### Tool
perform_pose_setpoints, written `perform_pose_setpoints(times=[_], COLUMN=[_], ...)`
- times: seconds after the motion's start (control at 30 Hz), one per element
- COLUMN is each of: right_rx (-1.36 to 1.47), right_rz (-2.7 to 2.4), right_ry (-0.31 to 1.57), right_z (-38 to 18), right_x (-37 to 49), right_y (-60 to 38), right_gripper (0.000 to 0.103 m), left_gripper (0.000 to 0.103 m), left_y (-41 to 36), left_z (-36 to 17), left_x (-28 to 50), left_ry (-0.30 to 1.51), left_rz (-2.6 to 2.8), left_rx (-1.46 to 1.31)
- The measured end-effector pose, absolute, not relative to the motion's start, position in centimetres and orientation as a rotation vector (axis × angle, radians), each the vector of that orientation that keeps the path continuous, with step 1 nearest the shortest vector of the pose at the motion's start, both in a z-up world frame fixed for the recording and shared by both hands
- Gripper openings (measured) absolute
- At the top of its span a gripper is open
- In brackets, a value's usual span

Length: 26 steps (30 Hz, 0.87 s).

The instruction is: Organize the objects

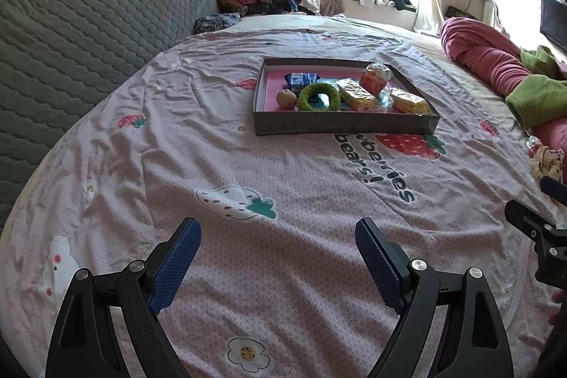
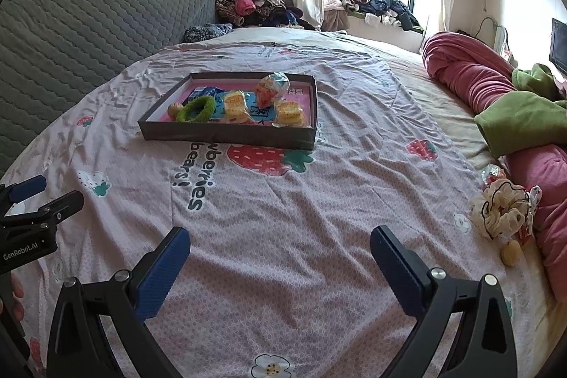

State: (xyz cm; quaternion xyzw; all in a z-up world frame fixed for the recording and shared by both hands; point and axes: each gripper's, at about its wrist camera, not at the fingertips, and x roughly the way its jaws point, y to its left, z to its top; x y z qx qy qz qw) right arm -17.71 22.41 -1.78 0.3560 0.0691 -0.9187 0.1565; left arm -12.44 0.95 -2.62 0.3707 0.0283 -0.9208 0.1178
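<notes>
Nearest: left gripper (image 1: 278,268), blue-padded jaws spread wide over the bedsheet (image 1: 248,186), nothing between them; its body, seen at the left edge of the right wrist view, reads "GenRobot.AI". Right gripper (image 2: 280,275), jaws likewise wide apart and empty, above the same sheet. Near right, beside the pink blanket (image 2: 475,84): a cream patterned scrunchie (image 2: 501,213), a small yellowish item (image 2: 511,252) just in front of it, kind unclear, and a foil-wrapped snack (image 2: 493,173) partly hidden behind it. Sheet print, partly covered by the box: "…wberries", "bears!", beside a strawberry. Middle: shallow dark box (image 2: 226,137) with pink floor, holding a green scrunchie (image 2: 196,108), a walnut (image 2: 173,110) at its left, two yellow snack packets (image 2: 235,108) with illegible print, an orange-and-white wrapped snack (image 2: 271,87) and a blue packet (image 2: 205,92), half hidden. Far: grey quilted headboard (image 2: 88,34), clothes heaped by the window.
</notes>
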Motion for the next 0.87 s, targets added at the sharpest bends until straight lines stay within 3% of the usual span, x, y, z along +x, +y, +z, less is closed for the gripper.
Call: perform_pose_setpoints(times=[0.87], right_rx=[1.087], right_rz=[-2.619], right_ry=[0.221], right_z=[-4.7], right_x=[-18.3], right_y=[22.6], right_gripper=[0.102], left_gripper=[0.089], left_y=[0.3], left_z=[-5.2], left_x=[-12.9], left_ry=[0.108], left_rz=[-2.687], left_rx=[1.093])
